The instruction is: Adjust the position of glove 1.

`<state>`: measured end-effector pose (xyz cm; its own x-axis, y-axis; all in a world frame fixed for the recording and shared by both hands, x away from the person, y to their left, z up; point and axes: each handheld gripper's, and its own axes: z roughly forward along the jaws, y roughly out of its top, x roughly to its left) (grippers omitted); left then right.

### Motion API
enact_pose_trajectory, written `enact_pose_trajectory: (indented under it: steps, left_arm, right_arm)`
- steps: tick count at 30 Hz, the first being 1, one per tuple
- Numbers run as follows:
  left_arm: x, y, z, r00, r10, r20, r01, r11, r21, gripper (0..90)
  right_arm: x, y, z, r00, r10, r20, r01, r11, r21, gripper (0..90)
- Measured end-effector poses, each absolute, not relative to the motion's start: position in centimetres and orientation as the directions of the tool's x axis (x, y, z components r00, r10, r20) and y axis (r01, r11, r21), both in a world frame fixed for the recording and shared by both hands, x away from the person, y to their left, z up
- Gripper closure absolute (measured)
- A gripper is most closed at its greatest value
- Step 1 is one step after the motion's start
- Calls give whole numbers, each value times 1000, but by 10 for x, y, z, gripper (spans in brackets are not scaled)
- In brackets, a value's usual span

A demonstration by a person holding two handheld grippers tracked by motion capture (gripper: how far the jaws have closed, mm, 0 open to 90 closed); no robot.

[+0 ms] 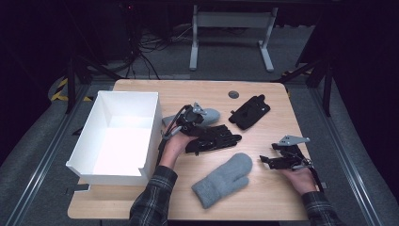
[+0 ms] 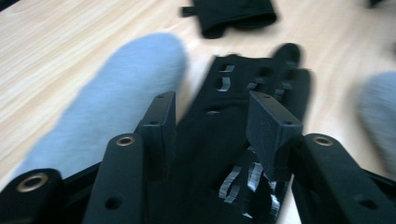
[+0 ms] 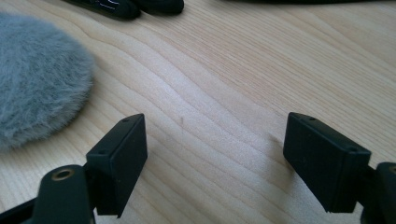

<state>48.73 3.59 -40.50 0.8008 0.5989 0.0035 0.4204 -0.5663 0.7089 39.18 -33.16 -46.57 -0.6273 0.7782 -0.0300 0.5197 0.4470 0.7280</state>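
My left gripper (image 1: 195,125) hovers over a black glove (image 1: 216,139) in the middle of the table; in the left gripper view the left gripper (image 2: 212,100) is open, with that black glove (image 2: 261,79) lying under and between the jaws, the pads clear of it. A grey mitten (image 1: 211,114) lies just beyond it, the same grey mitten (image 2: 121,93) showing left of the jaws. My right gripper (image 1: 266,160) rests low at the right and the right gripper (image 3: 215,135) is open over bare wood. A second grey mitten (image 1: 223,179) lies near the front, its fuzzy edge (image 3: 37,79) left of the right jaws.
A white open box (image 1: 127,96) stands at the table's left. Another black glove (image 1: 249,111) lies at the back right, also seen as the black glove (image 2: 233,14) ahead of the left jaws. A small grey disc (image 1: 234,94) sits near the far edge.
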Motion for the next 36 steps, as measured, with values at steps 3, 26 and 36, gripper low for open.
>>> enact_pose_trajectory:
  steps: [3, 26, 36]
  left_arm:
    - [498, 38, -411, 783, 622, 12, 438, -565, 700, 522]
    - [524, 51, -441, 695, 718, -13, 560, -531, 636, 855]
    - [517, 56, -405, 643, 765, -37, 571, -446, 689, 865]
  right_arm:
    - [391, -332, -466, -626, 779, -28, 517, 442, 733, 224]
    - [391, -332, -468, -626, 779, -30, 507, 436, 743, 223]
    - [391, -332, -468, -625, 780, -29, 507, 435, 744, 227]
